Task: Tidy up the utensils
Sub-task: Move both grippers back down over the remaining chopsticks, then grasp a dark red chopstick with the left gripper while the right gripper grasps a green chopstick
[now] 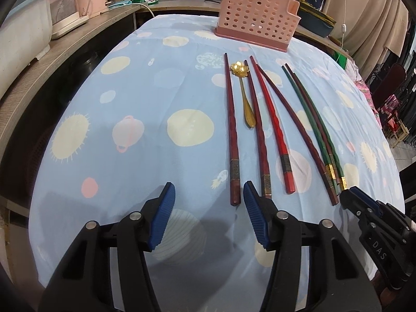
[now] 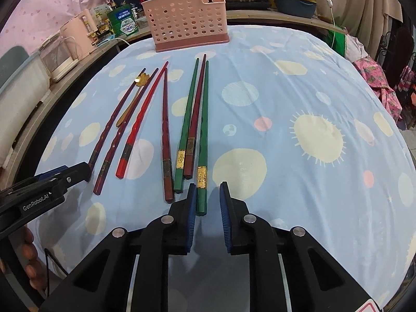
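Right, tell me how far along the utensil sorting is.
Nothing looks sorted yet: no utensil shows above the rim of the pink holder. The chopsticks and gold spoon lie on the cloth. The right gripper is open around a green chopstick; the left gripper is open, gripping nothing. Everything remains.

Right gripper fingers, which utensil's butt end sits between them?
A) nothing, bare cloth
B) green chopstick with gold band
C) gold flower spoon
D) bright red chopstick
B. In the right wrist view the right gripper is open with the thick end of the green chopstick with gold band lying between its blue pads, apparently not yet clamped.
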Available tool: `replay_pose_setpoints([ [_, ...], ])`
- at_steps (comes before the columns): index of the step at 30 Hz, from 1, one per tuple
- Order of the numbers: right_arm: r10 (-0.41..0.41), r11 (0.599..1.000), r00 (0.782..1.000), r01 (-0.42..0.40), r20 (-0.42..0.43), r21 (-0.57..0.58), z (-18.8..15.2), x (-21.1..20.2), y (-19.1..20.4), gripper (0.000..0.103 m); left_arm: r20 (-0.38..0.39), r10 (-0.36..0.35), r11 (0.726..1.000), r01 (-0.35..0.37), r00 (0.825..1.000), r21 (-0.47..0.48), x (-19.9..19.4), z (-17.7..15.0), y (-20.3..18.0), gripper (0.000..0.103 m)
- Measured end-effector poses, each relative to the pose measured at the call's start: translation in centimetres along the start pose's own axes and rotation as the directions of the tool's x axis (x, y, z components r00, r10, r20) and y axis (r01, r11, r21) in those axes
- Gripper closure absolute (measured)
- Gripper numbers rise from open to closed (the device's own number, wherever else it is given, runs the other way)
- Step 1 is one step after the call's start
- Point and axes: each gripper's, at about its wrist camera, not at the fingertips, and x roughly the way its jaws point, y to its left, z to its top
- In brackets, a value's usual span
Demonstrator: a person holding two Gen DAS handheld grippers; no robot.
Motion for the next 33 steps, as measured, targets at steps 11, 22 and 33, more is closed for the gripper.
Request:
replay_pose_setpoints([
  [11, 0.003, 1.000, 1.000, -0.003, 0.000, -0.001, 0.0, 0.0, -0.2, 0.096, -0.001, -0.030, 0.999, 0.030, 1.000, 0.021, 0.1, 0.0, -0.1, 0.094],
  [22, 0.013, 1.000, 0.998, -0.013, 0.056, 0.004, 0.4, -2.4, -0.5, 0.096, 0.034, -0.033, 0.999, 0.033, 0.999, 0.000, -2.2, 0.7, -0.1, 0.095],
  [33, 0.021, 0.998, 0.985, -0.031, 0.172, 0.059, 3.7, -7.4, -1.6, 0.096, 0.159, -0.055, 0.998, 0.062, 0.986, -0.035, -7.8, 4.2, 0.7, 0.096],
])
